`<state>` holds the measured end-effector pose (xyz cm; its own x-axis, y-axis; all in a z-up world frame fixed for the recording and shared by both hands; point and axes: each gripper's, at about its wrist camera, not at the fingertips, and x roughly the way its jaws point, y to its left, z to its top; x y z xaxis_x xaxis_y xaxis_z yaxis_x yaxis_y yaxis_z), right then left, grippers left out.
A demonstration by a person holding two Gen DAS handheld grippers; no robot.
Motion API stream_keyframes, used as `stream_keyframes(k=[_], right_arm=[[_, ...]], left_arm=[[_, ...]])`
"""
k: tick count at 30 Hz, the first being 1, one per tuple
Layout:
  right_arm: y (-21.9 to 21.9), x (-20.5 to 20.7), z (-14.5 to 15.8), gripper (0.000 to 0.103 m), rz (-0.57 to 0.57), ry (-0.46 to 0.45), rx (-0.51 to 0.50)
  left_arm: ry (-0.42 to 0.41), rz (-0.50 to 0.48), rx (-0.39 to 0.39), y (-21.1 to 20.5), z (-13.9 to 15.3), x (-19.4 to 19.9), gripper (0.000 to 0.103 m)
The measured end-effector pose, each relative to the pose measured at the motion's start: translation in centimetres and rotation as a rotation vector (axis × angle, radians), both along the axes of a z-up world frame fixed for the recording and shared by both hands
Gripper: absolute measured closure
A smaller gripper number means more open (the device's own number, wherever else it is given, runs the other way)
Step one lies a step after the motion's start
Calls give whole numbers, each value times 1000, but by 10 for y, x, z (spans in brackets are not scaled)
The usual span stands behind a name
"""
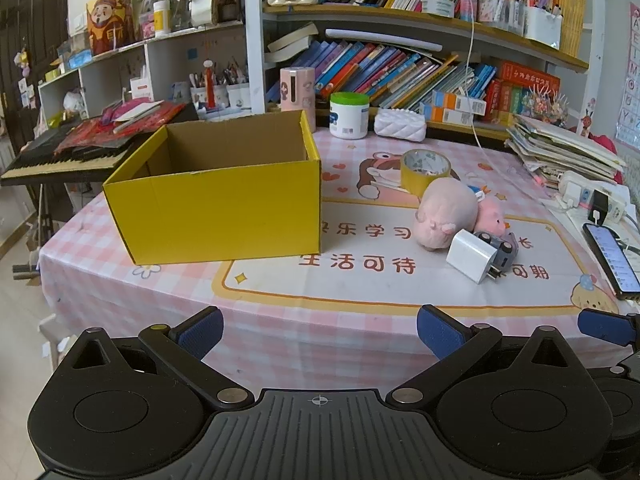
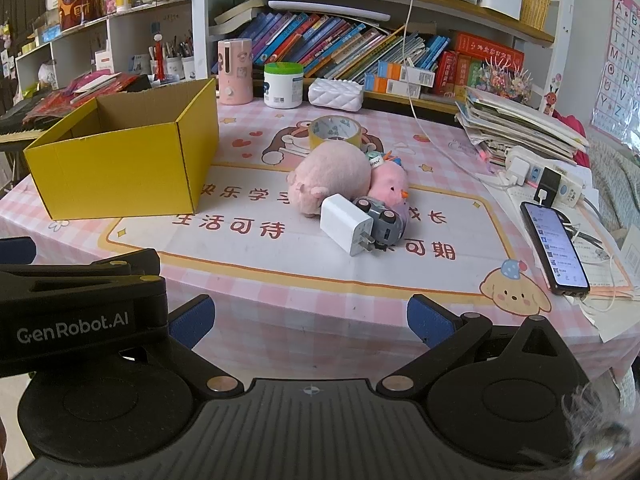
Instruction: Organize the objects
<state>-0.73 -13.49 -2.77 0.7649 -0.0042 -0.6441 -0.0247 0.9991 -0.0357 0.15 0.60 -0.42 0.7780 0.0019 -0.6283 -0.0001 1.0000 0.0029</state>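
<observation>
Right hand-held gripper [image 2: 308, 320], jaws wide and empty, sits nearer the white charger [image 2: 347, 224] — dead ahead, yellow box [image 2: 120, 168] far left.

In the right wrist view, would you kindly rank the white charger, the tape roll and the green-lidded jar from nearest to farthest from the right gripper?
1. White charger, just ahead, mid-table.
2. Tape roll, behind the plush toys.
3. Green-lidded jar, at the table's back edge.

The right gripper hangs open at the near edge.
</observation>
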Motion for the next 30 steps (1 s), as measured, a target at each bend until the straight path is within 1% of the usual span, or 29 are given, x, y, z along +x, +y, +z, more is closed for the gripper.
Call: stream_keyframes(k=[30], right_arm=[[2,0,2,0,0,2,-1]], left_arm=[[3,0,-2,1,1,-1,0]])
